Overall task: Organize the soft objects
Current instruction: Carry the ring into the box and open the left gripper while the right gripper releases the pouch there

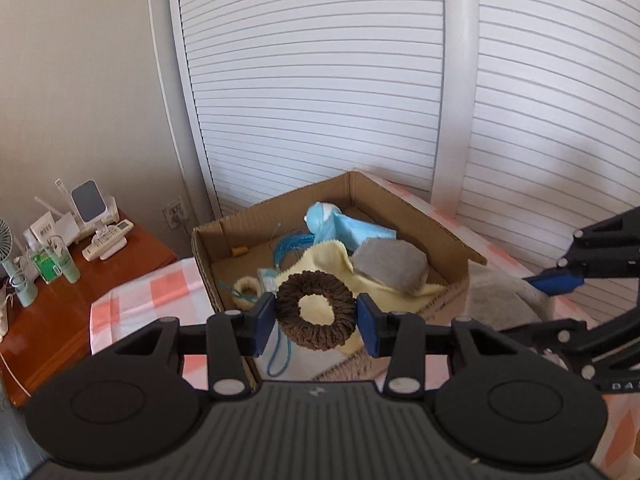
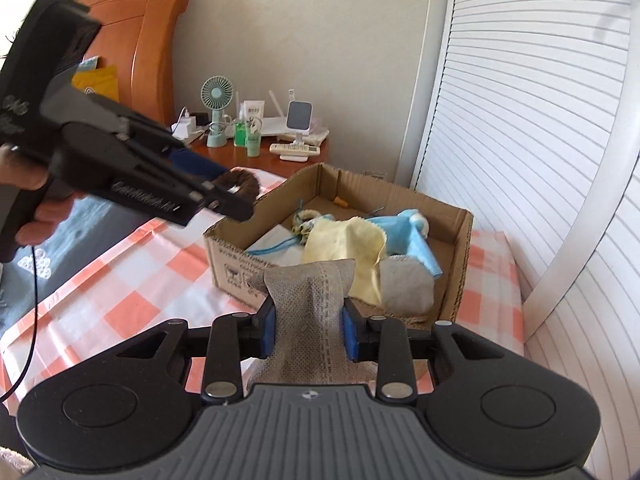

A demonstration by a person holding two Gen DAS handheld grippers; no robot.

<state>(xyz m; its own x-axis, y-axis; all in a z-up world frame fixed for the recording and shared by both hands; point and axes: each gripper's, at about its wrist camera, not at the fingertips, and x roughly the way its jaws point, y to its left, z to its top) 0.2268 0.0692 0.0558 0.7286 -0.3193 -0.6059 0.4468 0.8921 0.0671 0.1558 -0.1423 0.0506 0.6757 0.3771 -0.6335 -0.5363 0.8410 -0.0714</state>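
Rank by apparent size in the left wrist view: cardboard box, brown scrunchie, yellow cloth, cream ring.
1. cardboard box
2. yellow cloth or brown scrunchie: unsure, since the scrunchie is nearer the camera and covers part of the cloth
3. cream ring

Beige wall (image 2: 300,20), upper centre; white louvred doors (image 1: 320,80), right; orange wooden headboard (image 2: 156,32), upper left; wooden nightstand (image 1: 52,320), lower left; daylight.

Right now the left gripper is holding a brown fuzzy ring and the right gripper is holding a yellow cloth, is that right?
Not quite. The left gripper does hold the brown fuzzy ring, but the right gripper holds a grey-beige fabric piece, as the right wrist view shows. The yellow cloth lies in the cardboard box.
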